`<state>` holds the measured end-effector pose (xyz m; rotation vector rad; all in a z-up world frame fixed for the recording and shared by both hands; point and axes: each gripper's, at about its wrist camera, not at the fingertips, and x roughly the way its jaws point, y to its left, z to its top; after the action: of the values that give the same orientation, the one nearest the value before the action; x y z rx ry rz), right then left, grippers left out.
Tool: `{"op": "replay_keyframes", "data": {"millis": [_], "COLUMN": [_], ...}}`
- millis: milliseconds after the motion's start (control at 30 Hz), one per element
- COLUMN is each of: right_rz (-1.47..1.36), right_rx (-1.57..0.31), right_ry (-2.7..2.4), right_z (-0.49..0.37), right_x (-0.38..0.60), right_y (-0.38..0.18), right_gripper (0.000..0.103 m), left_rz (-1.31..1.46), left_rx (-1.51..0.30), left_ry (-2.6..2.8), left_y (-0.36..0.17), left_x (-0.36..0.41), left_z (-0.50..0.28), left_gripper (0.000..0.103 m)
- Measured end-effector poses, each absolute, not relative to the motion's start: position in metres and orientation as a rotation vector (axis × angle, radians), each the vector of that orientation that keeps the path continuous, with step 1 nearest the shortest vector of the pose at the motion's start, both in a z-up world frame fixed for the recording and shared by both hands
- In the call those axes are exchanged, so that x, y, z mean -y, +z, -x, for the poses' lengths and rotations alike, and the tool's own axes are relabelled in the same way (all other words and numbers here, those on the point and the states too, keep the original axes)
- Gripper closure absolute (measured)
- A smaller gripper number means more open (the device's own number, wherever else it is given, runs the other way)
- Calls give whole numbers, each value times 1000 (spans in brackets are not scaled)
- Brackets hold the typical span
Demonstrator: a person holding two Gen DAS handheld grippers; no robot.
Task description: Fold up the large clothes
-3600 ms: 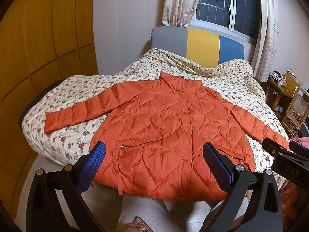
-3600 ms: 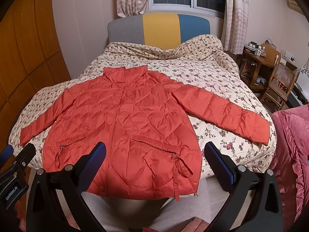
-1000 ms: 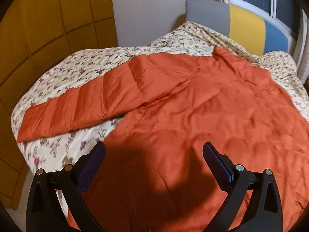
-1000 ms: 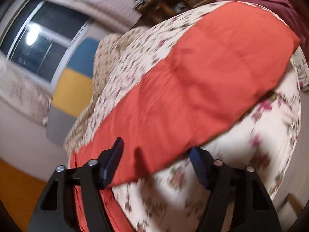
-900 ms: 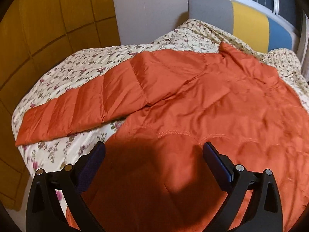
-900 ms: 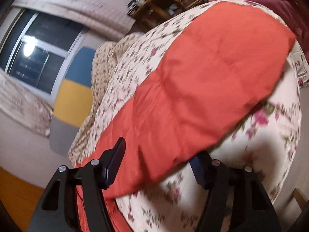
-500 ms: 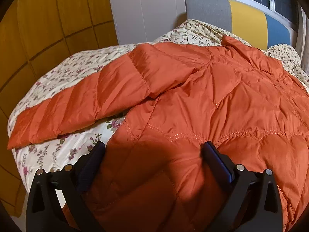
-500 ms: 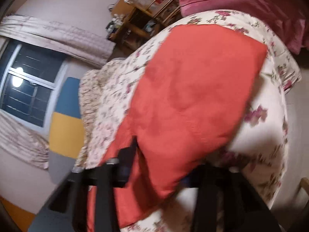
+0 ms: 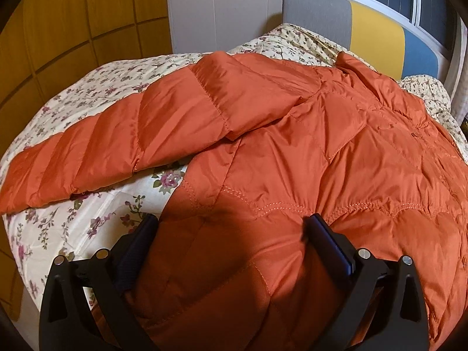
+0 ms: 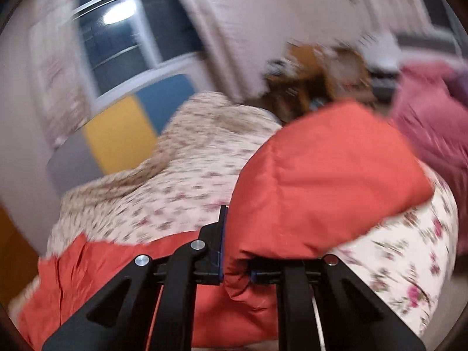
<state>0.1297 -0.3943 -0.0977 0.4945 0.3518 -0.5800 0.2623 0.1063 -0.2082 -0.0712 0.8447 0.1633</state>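
An orange quilted jacket (image 9: 292, 152) lies spread, front up, on the floral bedspread (image 9: 87, 222). Its one sleeve (image 9: 131, 140) stretches out to the left. My left gripper (image 9: 231, 234) is open and pressed down onto the jacket's lower side near that edge, with puffy fabric bulging between its wide fingers (image 9: 324, 242). In the blurred right wrist view the other sleeve (image 10: 321, 181) is lifted off the bed. My right gripper (image 10: 237, 263) has its jaws closing, and the pads pinch that sleeve's edge between them.
A grey, yellow and blue headboard (image 9: 374, 26) and a window (image 10: 125, 41) stand behind the bed. Wooden wall panels (image 9: 58, 29) run along the left. A pink blanket (image 10: 433, 117) and wooden furniture (image 10: 321, 70) lie beyond the bed's right side.
The left gripper sank onto the jacket, whose fabric now bulges between its fingers. The right gripper closed on the sleeve, rolled, and lifted it off the bedspread.
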Motion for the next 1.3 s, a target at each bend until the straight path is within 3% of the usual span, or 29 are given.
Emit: {"op": "replay_keyframes", "data": {"millis": [367,1000,1200,1267,1300], "right_rz": [-97,463,621,606,558], "right_rx": [-340,-474,-562,-569,-585], "right_ry": [-255,311,356,367,385], "right_z": [-209,-279,-286,-284,-284], "right_x": [240,53,25,27,33], "right_y": [-94,-165,-196,-194,-187], "right_gripper": [92,92,71,56,42], "left_rz": [76,77,77,71,65], "left_rx": [-838,-836,-836,-840,-842], "left_ry": [159,158,158,162,167], "left_y": [-208,-208,-208,-208,-207], "left_x": [-107,-107,-107,-107,-106], "left_z": [-262,-261,-261,-262,-262], "left_gripper": [3,3,3,3,3]}}
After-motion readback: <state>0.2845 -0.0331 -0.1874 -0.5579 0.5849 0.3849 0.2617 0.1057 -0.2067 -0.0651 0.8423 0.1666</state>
